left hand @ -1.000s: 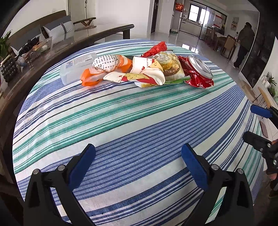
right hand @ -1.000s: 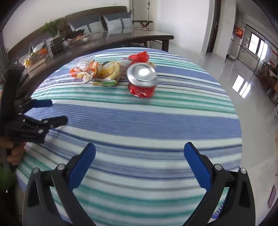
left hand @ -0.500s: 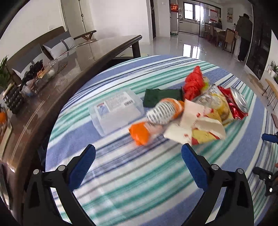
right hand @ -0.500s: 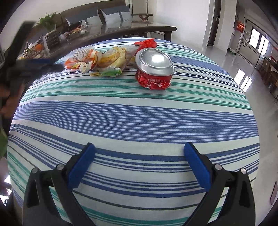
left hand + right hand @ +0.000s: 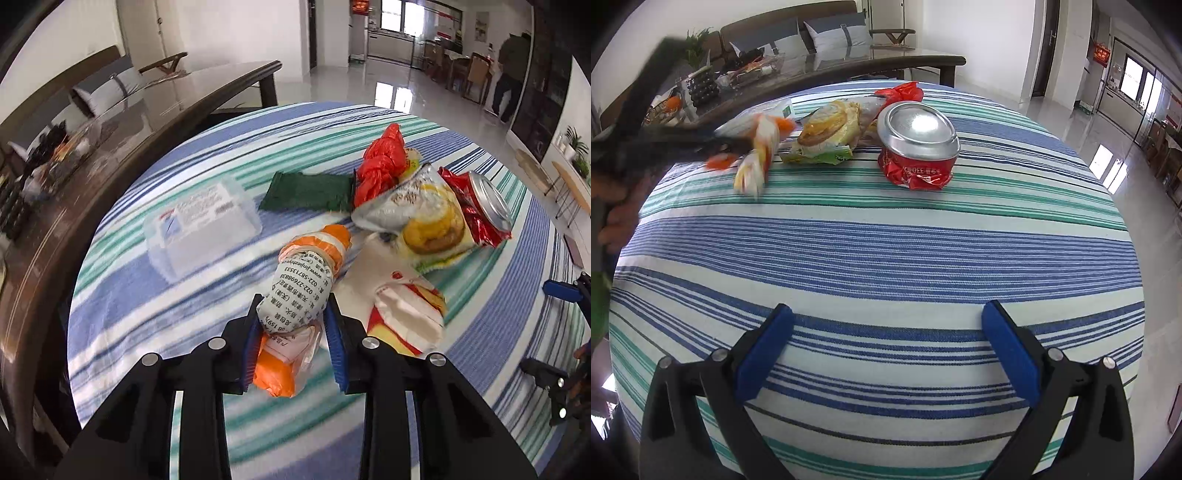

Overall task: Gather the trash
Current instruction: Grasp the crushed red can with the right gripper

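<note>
Now the left gripper (image 5: 293, 334) has its jaws clamped on an orange-and-white wrapper (image 5: 303, 295). Ahead of the right gripper's (image 5: 886, 354) wide jaws, a crushed can (image 5: 918, 147) sits on the bench (image 5: 886, 251).

Motion-blurred clear plastic box (image 5: 202, 230)

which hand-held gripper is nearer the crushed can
Right. The right hand-held gripper is open, facing the can across bare cloth. The left hand-held gripper, shut on a wrapper, sits beyond the snack bag, farther off.
</note>
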`<act>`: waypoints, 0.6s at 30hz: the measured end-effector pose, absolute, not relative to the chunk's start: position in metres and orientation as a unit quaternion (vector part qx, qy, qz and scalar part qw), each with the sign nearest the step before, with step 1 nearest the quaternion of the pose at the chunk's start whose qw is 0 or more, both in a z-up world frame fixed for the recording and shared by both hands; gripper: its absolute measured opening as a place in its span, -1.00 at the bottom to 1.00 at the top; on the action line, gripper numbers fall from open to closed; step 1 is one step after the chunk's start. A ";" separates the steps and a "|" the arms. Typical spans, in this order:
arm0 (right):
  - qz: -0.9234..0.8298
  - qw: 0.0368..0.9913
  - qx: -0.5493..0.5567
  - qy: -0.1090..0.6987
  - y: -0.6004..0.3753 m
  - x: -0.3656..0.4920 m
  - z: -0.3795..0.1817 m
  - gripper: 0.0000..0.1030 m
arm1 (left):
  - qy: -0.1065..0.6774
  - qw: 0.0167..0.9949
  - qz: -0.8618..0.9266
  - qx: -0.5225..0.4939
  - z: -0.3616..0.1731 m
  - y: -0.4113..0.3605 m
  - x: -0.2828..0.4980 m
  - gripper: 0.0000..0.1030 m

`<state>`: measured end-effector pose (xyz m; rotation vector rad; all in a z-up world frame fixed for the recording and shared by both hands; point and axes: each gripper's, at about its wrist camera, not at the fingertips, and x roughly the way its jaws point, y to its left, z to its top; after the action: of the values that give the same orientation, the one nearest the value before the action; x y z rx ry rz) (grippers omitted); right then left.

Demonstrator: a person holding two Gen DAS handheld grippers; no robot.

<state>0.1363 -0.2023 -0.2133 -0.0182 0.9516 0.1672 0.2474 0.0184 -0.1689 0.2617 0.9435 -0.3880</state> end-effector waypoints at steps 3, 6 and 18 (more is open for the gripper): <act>0.096 0.881 0.000 0.463 -0.206 0.144 -0.211 0.91 | 0.461 0.867 -0.163 0.094 -0.171 0.042 0.215 -0.33; 0.097 0.877 0.003 0.470 -0.214 0.169 -0.204 0.91 | 0.457 0.872 -0.156 0.075 -0.174 0.058 0.196 0.22; 0.116 0.876 -0.033 0.467 -0.209 0.247 -0.218 0.91 | 0.458 0.873 -0.147 0.080 -0.196 0.053 0.204 0.87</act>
<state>0.2472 -0.2094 -0.2184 -0.0683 0.9748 0.2422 0.2041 0.0528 -0.1965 0.1671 0.9574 -0.3073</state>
